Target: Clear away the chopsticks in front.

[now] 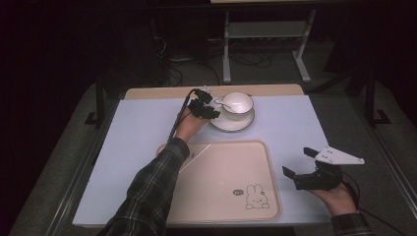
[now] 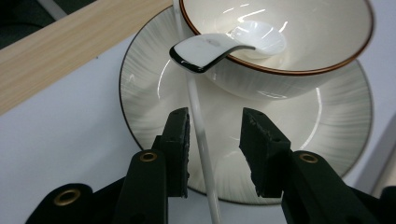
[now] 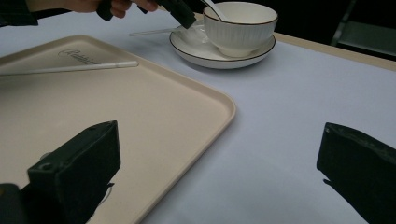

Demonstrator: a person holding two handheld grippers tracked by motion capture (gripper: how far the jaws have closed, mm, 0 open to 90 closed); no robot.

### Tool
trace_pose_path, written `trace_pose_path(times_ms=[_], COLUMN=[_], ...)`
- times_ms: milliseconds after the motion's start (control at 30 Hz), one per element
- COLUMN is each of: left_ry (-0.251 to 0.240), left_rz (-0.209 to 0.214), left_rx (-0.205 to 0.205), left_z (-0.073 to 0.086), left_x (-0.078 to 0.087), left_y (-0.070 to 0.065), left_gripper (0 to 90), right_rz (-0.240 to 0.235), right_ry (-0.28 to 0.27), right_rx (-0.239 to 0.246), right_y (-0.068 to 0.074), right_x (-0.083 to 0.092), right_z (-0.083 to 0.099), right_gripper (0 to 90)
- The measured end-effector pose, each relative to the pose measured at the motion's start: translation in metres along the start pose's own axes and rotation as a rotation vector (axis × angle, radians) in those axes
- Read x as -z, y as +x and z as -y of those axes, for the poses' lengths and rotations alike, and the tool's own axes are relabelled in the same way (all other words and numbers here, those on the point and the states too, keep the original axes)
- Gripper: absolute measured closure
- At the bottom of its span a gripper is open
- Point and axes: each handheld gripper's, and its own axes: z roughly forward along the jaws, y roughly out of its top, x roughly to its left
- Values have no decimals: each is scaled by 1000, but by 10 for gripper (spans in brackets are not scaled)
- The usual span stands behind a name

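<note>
On pale blue table (image 1: 123, 147) | beige tray (image 1: 221, 196) | dark room, floor cables maybe | left gripper (image 2: 212, 140) narrow round chopstick (image 2: 201, 135), untouched.

Dim room, light falling mainly on the table (image 1: 305, 123), which has a pale blue-white top with a light wood strip (image 1: 157, 92) along its far edge. Grey carpet floor (image 1: 354, 118) all round. Beyond, a grey metal stand (image 1: 265, 34) on splayed feet, dark cables (image 1: 187, 69) trailing left of it.
</note>
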Motion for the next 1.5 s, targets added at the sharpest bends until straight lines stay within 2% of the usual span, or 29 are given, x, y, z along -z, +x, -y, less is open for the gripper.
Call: trace_pose_path(times_ms=[200, 267, 367, 467, 600, 733, 933, 1133, 1267, 1500], left_ry=[27, 32, 37, 33, 31, 18, 17, 7, -5, -13], left_rz=[-34, -41, -54, -63, -80, -78, -72, -72, -68, -73], left_rx=[-5, 15, 9, 10, 30, 53, 59, 83, 88, 96], left_z=[0, 2, 3, 4, 4, 3, -1, 2, 10, 32], left_x=[-16, -20, -23, -23, -23, -21, -4, 25, 47, 81], left_y=[-1, 1, 1, 1, 1, 4, 7, 16, 19, 19], left_gripper=[655, 710, 771, 813, 837, 845, 846, 846, 846, 847], right_rz=[-4, -3, -3, -4, -5, -5, -5, -3, -1, -2], right_ry=[0, 1, 3, 0, 3, 3, 2, 4, 8, 13], right_rx=[1, -1, 0, -1, 2, 2, 1, 3, 4, 11], right_y=[0, 0, -1, 0, 0, 0, -1, 0, 0, 1], right_x=[0, 0, 0, 1, 0, 0, 1, 1, 0, -1], right_z=[0, 0, 1, 0, 1, 0, 1, 1, 1, 0], right_gripper=[0, 0, 0, 0, 0, 0, 0, 0, 0, 0])
